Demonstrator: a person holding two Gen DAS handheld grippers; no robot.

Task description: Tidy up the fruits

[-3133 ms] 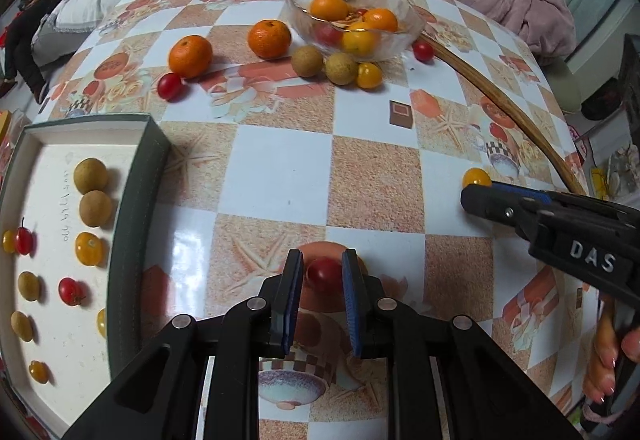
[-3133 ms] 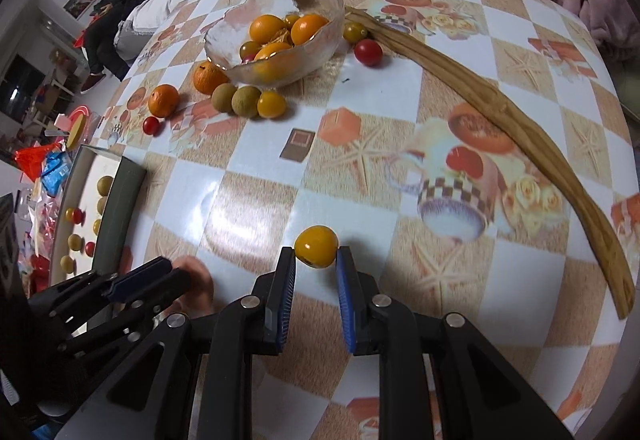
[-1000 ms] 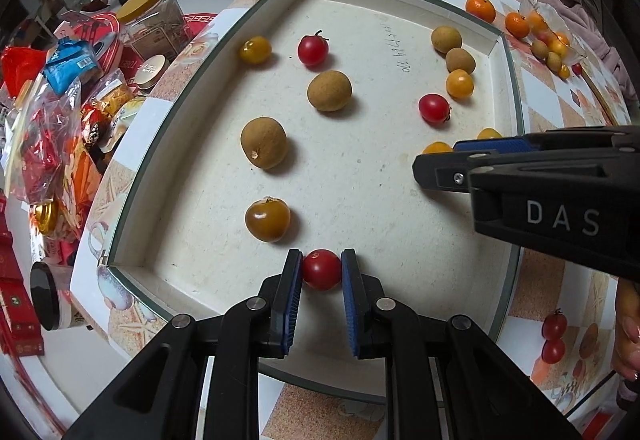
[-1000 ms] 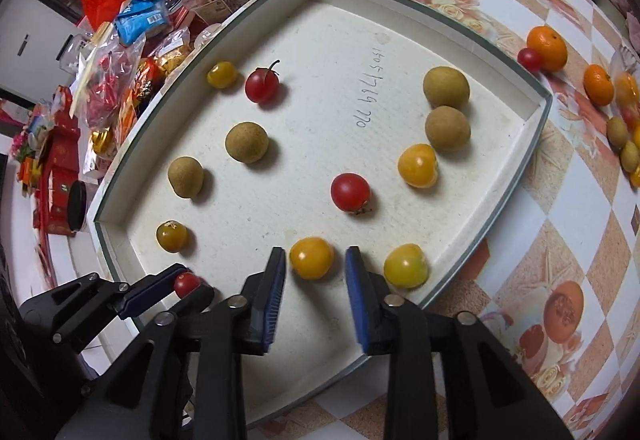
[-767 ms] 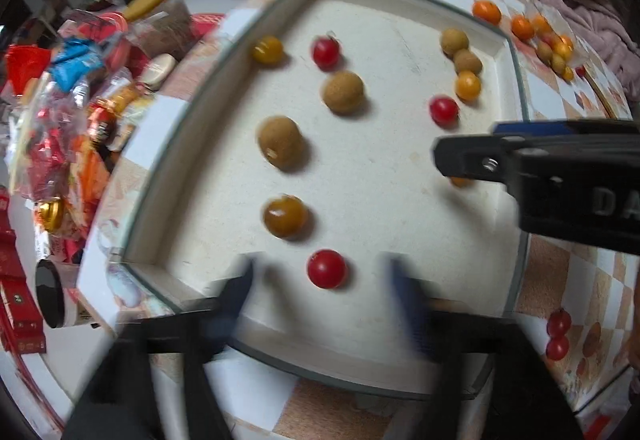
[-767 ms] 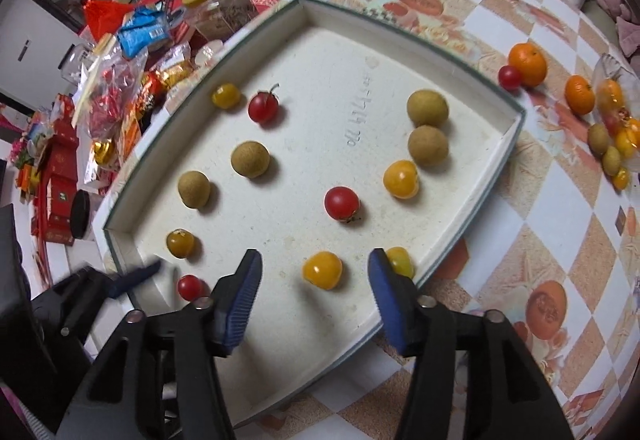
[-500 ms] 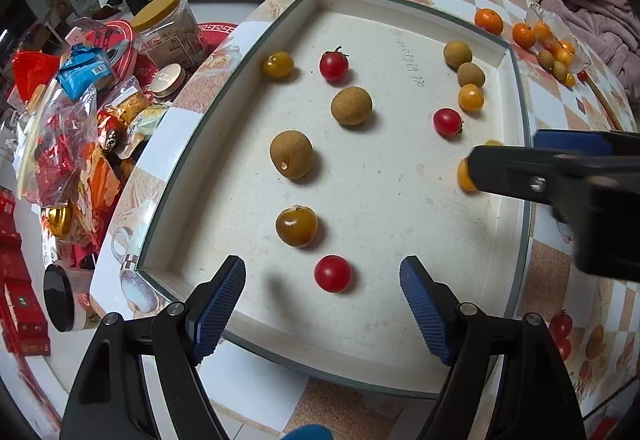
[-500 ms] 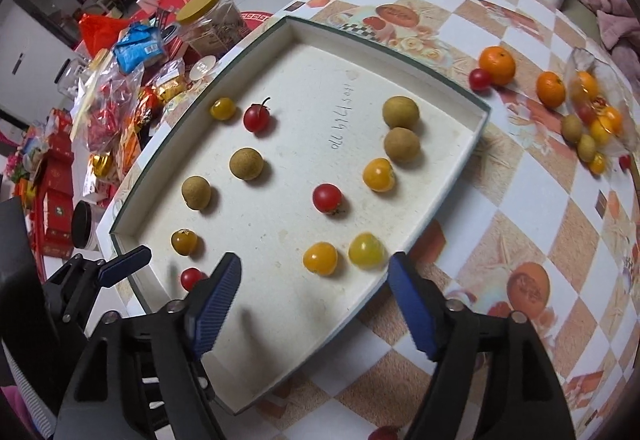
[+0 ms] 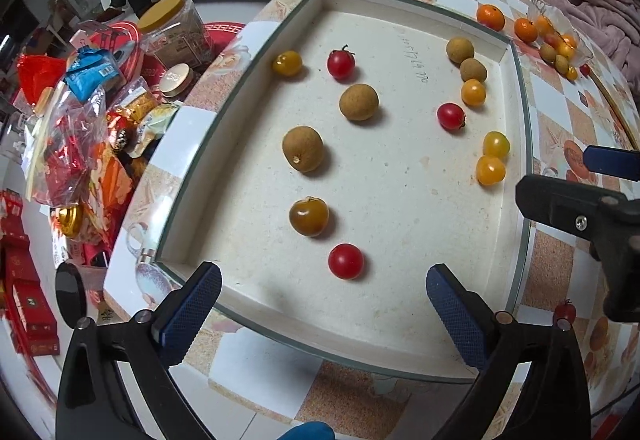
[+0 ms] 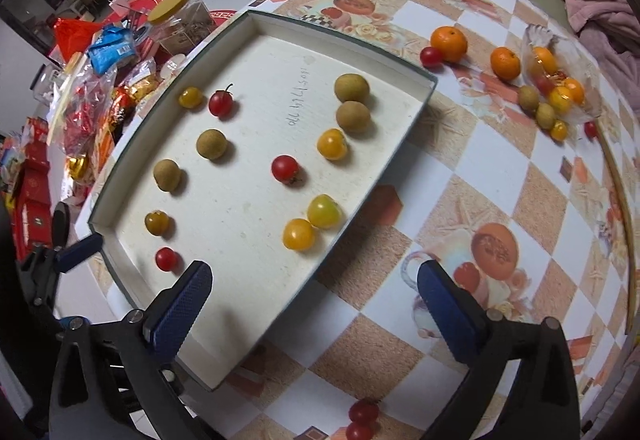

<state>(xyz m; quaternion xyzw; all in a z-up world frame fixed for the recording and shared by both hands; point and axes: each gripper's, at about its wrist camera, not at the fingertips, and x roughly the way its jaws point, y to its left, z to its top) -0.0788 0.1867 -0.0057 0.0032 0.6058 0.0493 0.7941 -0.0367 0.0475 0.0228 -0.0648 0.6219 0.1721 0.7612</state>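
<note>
A white tray (image 9: pixel 400 354) (image 10: pixel 276 324) holds several small fruits in rows: red and yellow cherry tomatoes and brown longans. A red cherry tomato (image 9: pixel 345 261) (image 10: pixel 166 258) lies near the tray's front edge, just ahead of my left gripper (image 9: pixel 324 310), which is wide open and empty. A yellow tomato (image 10: pixel 298 234) (image 9: pixel 490 170) lies by the tray's right wall next to another yellow one. My right gripper (image 10: pixel 314 302) is wide open and empty, above the tray's near right corner.
A glass bowl (image 10: pixel 560 79) with oranges and small fruits sits far right on the checkered table, with loose oranges (image 10: pixel 449 38) and longans beside it. Two red tomatoes (image 10: pixel 362 420) lie on the table near me. Snack bags and a jar (image 9: pixel 176 31) crowd the floor left of the table.
Both grippers carried a tomato from the table to the tray, opened and let go. Both have since pulled back and up, jaws wide; the red and yellow tomatoes stay in the tray.
</note>
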